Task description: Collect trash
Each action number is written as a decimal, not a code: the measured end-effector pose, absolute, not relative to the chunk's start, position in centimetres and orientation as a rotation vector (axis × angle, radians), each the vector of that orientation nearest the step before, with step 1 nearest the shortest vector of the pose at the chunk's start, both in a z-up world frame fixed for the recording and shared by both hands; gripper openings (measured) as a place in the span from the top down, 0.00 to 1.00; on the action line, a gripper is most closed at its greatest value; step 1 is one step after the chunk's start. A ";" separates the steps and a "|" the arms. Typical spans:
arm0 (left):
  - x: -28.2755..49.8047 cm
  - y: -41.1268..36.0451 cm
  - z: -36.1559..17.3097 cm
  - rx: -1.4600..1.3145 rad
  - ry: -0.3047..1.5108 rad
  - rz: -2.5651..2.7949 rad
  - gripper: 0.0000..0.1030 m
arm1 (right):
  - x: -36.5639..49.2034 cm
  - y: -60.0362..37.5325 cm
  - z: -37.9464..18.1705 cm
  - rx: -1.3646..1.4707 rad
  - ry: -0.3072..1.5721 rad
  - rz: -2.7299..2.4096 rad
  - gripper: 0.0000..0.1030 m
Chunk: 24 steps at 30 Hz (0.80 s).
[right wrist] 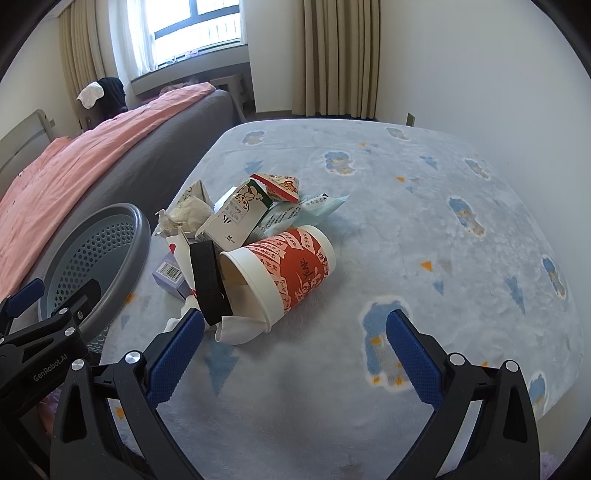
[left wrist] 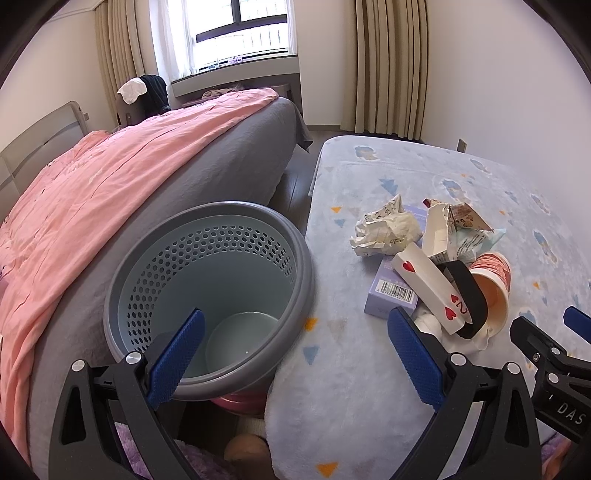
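Note:
A pile of trash lies on a light blue fleece-covered table (right wrist: pixel 406 221): a red and white paper cup (right wrist: pixel 291 273) on its side, a black strap (right wrist: pixel 208 284), a crumpled paper ball (left wrist: pixel 384 230), a torn carton (right wrist: pixel 240 218), a playing card (left wrist: pixel 428 286), a purple barcoded box (left wrist: pixel 391 295) and a pale green wrapper (right wrist: pixel 306 210). A grey perforated bin (left wrist: pixel 210 295) stands left of the table, nothing visible inside. My left gripper (left wrist: pixel 295 354) is open above the bin's near rim and the table edge. My right gripper (right wrist: pixel 295 354) is open, just short of the cup.
A bed with a grey sheet and pink cover (left wrist: pixel 122 173) runs along the left, close behind the bin. A window (left wrist: pixel 236 33) and beige curtains (left wrist: pixel 391 66) are at the back. The white wall (right wrist: pixel 480 74) borders the table's right side. Purple fabric (left wrist: pixel 207 461) lies below the bin.

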<state>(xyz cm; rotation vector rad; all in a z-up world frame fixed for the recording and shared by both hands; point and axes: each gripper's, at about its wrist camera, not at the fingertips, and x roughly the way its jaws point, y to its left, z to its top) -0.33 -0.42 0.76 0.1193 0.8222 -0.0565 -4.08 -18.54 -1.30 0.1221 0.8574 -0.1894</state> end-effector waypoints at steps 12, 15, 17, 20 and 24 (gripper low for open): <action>-0.4 -0.3 0.7 0.118 0.821 -0.058 0.08 | -4.0 -18.5 -1.2 0.124 0.855 -0.191 0.06; -0.5 -0.3 0.7 0.118 0.820 -0.057 0.08 | -4.0 -18.4 -1.1 0.125 0.853 -0.189 0.06; -0.4 -0.3 0.7 0.118 0.820 -0.057 0.08 | -4.0 -18.4 -1.1 0.124 0.854 -0.190 0.06; -0.5 -0.3 0.7 0.118 0.820 -0.057 0.08 | -4.1 -18.5 -1.1 0.124 0.853 -0.190 0.06; -0.5 -0.2 0.6 0.118 0.819 -0.058 0.08 | -4.1 -18.4 -1.1 0.124 0.853 -0.189 0.06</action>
